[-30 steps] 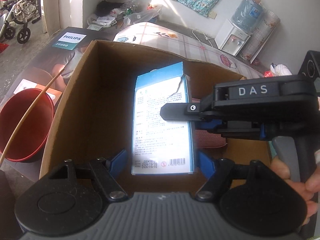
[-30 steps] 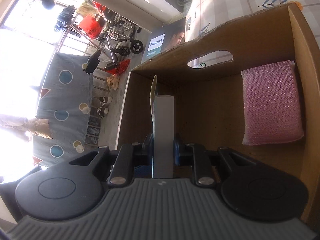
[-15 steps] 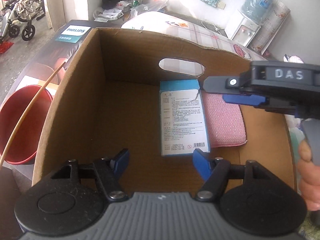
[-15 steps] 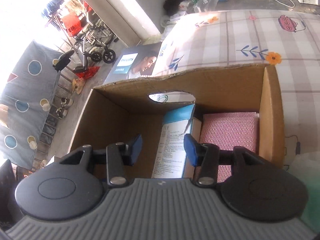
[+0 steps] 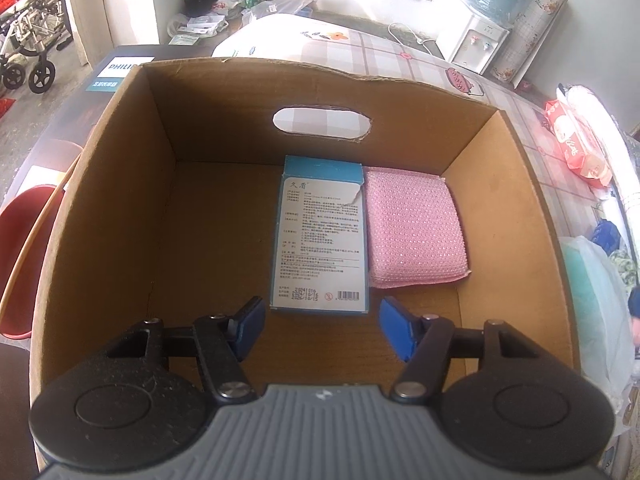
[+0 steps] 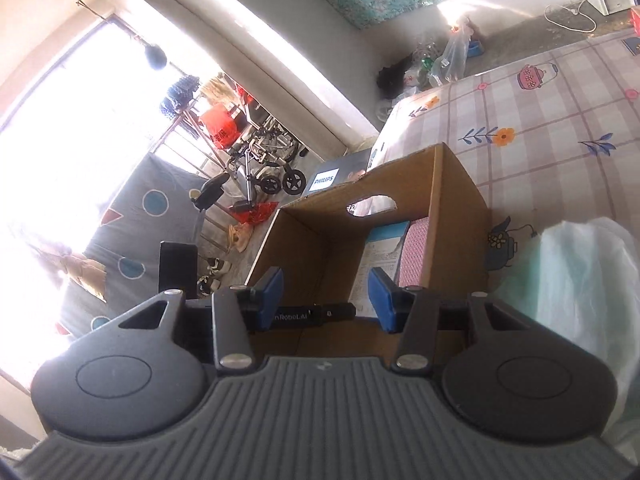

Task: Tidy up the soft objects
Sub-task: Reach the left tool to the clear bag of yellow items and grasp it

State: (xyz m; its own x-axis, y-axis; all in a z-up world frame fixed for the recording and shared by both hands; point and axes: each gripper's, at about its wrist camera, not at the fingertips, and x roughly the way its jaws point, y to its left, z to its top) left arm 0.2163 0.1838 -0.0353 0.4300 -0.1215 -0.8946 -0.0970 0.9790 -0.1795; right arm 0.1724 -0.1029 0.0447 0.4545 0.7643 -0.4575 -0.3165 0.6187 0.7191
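The left gripper is held over the cardboard box, its jaws parted and empty after just closing somewhat. Just ahead of it the blue packet is seen lying flat on the box floor, touching the pink sponge to its right. The right gripper is held outside the box, jaws apart, nothing gripped.

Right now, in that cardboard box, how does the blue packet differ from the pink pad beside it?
The blue packet is a flat printed carton with text, a barcode and a tear at its top edge; the pink pad is plain, dotted and cushiony. The packet is narrower and longer; the pad is wider and shorter. Both lie flat, side by side, on the cardboard box floor near its back wall.
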